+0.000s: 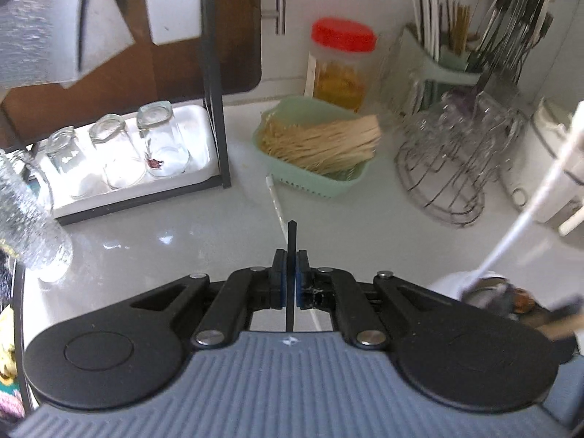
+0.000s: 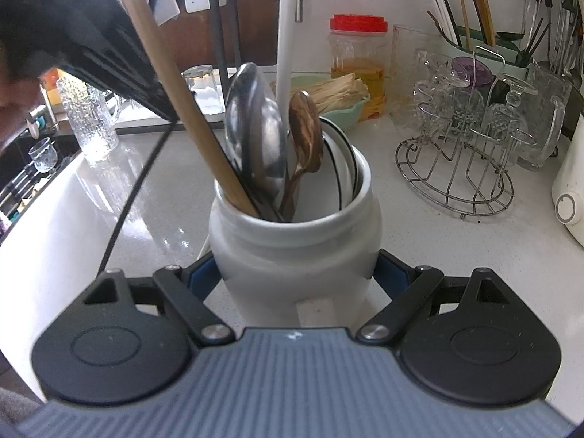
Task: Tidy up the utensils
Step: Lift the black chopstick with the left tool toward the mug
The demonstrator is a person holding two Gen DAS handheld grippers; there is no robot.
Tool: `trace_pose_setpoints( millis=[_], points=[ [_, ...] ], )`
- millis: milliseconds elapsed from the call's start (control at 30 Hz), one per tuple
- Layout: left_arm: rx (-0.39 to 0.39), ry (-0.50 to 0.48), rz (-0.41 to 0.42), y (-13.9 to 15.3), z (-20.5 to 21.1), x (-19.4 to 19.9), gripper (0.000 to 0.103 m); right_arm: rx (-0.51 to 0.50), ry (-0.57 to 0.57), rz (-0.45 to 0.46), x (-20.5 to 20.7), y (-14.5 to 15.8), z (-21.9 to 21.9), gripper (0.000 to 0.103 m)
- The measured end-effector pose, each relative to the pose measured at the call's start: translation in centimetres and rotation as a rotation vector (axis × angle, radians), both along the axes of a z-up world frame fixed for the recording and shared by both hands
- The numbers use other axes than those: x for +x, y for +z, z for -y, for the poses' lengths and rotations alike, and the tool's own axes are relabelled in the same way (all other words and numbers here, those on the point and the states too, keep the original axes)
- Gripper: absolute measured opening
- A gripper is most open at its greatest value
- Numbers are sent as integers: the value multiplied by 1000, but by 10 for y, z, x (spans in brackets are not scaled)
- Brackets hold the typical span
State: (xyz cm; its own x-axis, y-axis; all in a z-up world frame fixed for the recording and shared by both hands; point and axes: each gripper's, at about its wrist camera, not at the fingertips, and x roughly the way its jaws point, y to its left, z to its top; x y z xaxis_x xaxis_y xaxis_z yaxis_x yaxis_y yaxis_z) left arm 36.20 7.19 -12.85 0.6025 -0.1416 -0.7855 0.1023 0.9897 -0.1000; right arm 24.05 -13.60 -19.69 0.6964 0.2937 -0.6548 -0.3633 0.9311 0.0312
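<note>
My left gripper (image 1: 291, 273) is shut on a thin black chopstick (image 1: 291, 241) that stands up between its blue pads. The right wrist view shows this gripper (image 2: 164, 111) at the upper left, above the counter, with the chopstick (image 2: 135, 197) hanging down from it. My right gripper (image 2: 295, 273) is shut on a white ceramic crock (image 2: 292, 248). The crock holds a steel ladle (image 2: 255, 127), a brown wooden spoon (image 2: 304, 131), a wooden handle (image 2: 175, 84), a white handle (image 2: 284, 36) and white spoons. A white chopstick (image 1: 273, 197) lies on the counter ahead.
A green basket of wooden sticks (image 1: 321, 146) and a red-lidded jar (image 1: 341, 65) stand at the back. A wire rack of glasses (image 1: 456, 153) and a chopstick holder (image 1: 449, 58) are at the right. Upturned glasses sit on a white tray (image 1: 189, 168) at the left.
</note>
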Motion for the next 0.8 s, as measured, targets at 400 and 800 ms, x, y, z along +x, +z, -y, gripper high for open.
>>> trace_pose_setpoints(
  millis=[400, 800],
  points=[
    [-29, 1, 61, 48, 2, -50, 5, 3, -20, 0, 1, 0, -3, 91],
    [-35, -29, 100, 80, 20, -79, 5, -1, -26, -7, 1, 1, -4, 91]
  ],
)
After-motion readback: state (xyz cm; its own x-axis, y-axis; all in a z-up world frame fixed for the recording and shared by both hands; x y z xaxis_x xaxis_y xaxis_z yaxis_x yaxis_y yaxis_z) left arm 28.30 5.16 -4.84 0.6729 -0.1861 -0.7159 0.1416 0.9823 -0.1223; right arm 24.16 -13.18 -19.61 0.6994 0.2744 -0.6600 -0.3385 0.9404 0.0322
